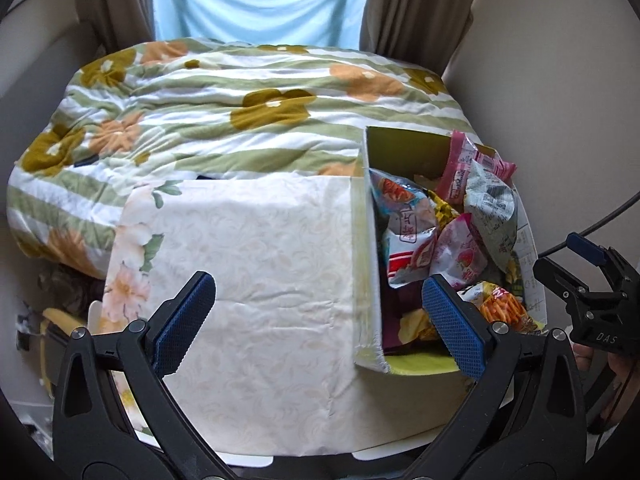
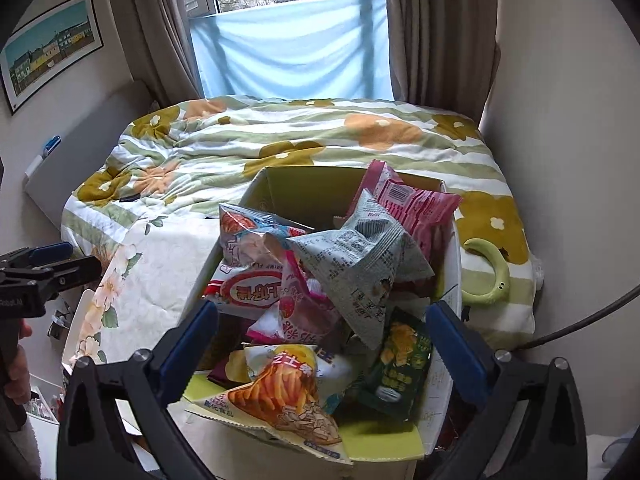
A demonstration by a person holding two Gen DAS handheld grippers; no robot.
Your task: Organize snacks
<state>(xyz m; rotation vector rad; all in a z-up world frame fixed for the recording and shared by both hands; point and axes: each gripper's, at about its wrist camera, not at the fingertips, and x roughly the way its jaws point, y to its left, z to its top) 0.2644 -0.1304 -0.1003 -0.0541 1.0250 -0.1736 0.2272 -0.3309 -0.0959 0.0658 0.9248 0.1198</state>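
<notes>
Both the left tool [image 1: 318, 322] and right tool [image 2: 322, 344] are hanging wide open, holding nothing, and that overstuffed box [image 2: 280, 188] is looking ready to spill the grey packet [image 2: 360, 264] if bumped.

Snack packets [image 2: 320, 300] heap above the cardboard box [image 2: 296, 188] rim, blocking entry from above; the pale cloth [image 1: 248, 280] left of it lies bare and passable
</notes>
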